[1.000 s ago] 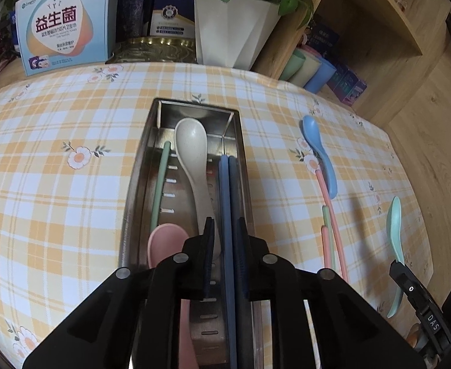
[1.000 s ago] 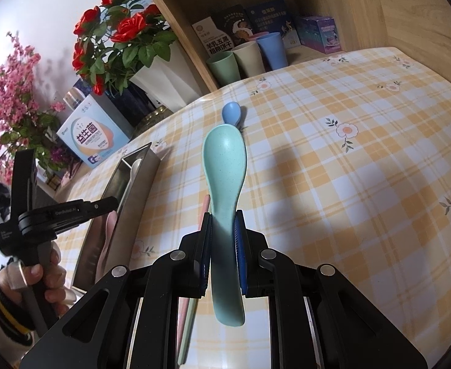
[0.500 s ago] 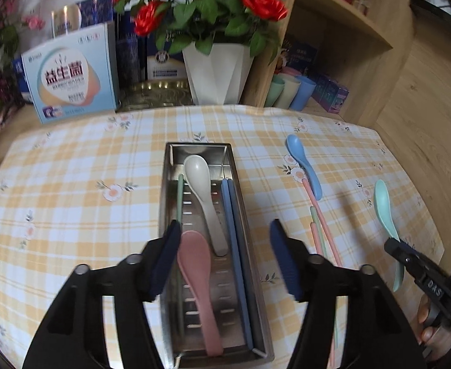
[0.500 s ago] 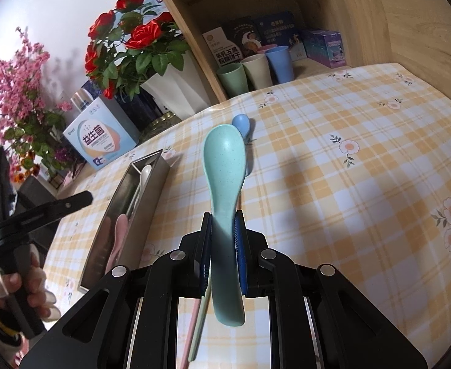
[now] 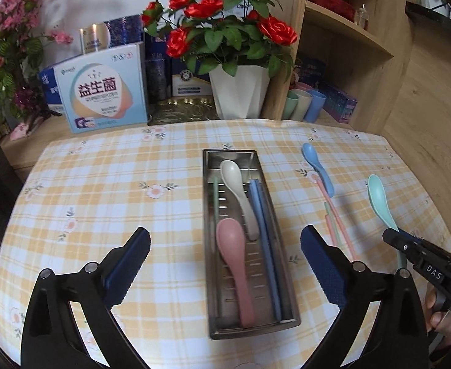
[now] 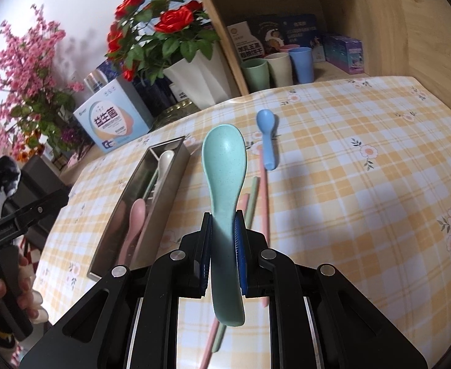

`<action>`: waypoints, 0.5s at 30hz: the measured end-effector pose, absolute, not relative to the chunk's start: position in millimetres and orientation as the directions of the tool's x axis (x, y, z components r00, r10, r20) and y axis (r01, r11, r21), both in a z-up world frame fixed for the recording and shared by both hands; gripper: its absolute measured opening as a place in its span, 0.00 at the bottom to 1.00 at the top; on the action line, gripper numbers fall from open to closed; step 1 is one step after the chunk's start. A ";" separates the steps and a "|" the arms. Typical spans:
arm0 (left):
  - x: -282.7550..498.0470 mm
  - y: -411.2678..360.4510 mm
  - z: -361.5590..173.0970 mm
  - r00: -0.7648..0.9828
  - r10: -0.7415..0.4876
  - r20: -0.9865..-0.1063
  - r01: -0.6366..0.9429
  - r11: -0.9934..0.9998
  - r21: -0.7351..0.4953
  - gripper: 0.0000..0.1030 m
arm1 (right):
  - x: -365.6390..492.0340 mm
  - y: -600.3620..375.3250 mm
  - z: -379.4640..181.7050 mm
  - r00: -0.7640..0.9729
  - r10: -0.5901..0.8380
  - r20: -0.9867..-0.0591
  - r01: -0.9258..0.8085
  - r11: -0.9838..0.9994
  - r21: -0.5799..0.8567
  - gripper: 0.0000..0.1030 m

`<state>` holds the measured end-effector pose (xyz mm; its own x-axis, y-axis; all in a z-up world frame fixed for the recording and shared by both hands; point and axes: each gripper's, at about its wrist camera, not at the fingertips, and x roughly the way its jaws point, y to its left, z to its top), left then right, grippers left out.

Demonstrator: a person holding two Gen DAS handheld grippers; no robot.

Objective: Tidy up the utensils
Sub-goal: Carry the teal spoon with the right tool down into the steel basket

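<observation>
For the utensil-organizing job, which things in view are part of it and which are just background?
Part of the job:
- metal tray holding pink spoon, cream spoon, blue chopsticks, green chopstick
- mint spoon, held in right tool
- blue spoon
- loose pink and green chopsticks
- left tool, open

Background:
- rose pot
- supplement box
- cups

The utensil tray [image 5: 279,323], centre of the left wrist view, is brushed stainless steel with a dull sheen and slotted floor. In it lie a matt pink spoon [image 5: 233,252] and a cream spoon [image 5: 236,184], both plastic-looking. The teal spoon [image 6: 224,166], mid-frame in the right wrist view, is matt and finely speckled. The surface [image 5: 117,190] wears a smooth checked cloth. Upper right, the shelf unit [image 5: 364,70] is pale wood grain.
</observation>
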<state>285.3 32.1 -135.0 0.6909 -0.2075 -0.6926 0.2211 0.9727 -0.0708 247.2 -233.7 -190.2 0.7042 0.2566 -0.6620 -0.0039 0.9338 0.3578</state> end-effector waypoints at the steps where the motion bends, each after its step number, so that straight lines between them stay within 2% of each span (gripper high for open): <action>1: 283.2 34.5 -134.8 0.695 -0.206 -0.689 0.221 0.973 -0.068 0.93 | 247.4 -231.3 -189.5 0.702 0.259 -0.664 -0.009 0.935 0.355 0.14; 15: 266.6 82.3 -140.5 0.719 -0.172 -0.673 0.159 0.984 -0.082 0.94 | 266.8 -176.3 -191.8 0.604 0.313 -0.733 -0.089 0.941 0.328 0.14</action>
